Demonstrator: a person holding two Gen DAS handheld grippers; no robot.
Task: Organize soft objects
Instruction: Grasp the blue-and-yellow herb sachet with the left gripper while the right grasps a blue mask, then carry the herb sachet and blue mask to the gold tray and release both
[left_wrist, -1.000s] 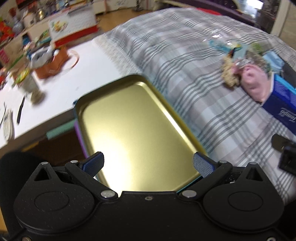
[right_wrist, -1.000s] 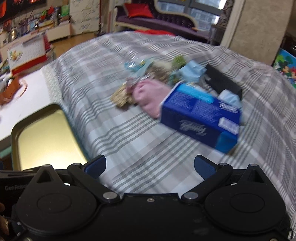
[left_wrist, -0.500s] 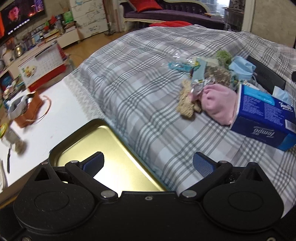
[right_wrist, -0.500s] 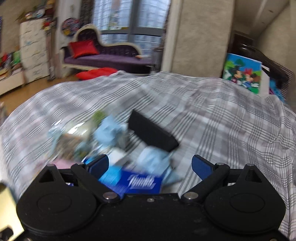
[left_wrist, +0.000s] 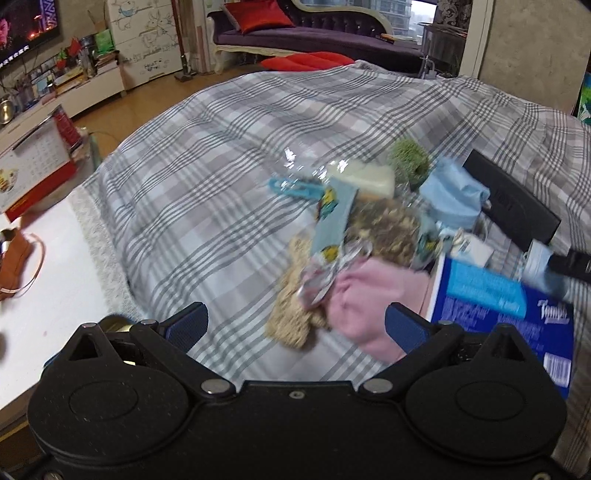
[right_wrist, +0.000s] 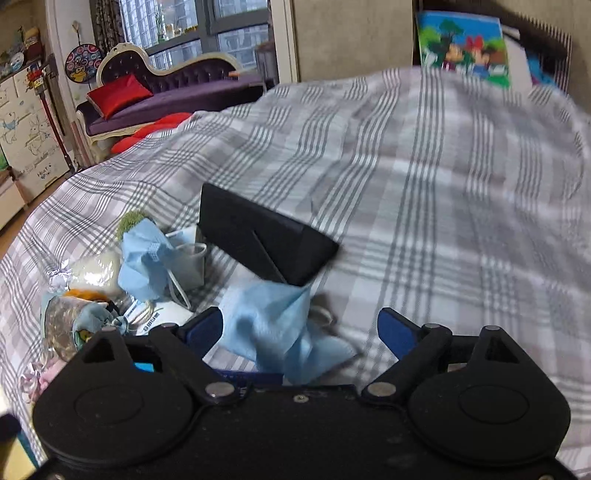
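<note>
A heap of soft things lies on the plaid blanket (left_wrist: 207, 192): a pink cloth (left_wrist: 373, 295), a tan fuzzy piece (left_wrist: 295, 314), a green tuft (left_wrist: 410, 158) and blue face masks (left_wrist: 452, 195). My left gripper (left_wrist: 295, 326) is open and empty just short of the tan piece and pink cloth. My right gripper (right_wrist: 301, 328) is open over a crumpled blue mask (right_wrist: 280, 328), which lies between its fingers. A second blue mask (right_wrist: 144, 254) lies to the left.
A blue tissue box (left_wrist: 506, 314) lies right of the heap. A black box (right_wrist: 262, 240) sits behind the mask; it also shows in the left wrist view (left_wrist: 509, 199). A white table (left_wrist: 48, 273) borders the blanket at left.
Both grippers moved forward and right over the blanket. The gold tray has dropped out of the left view; the heap is now close in front. The right gripper now has the blue mask between its fingers.
</note>
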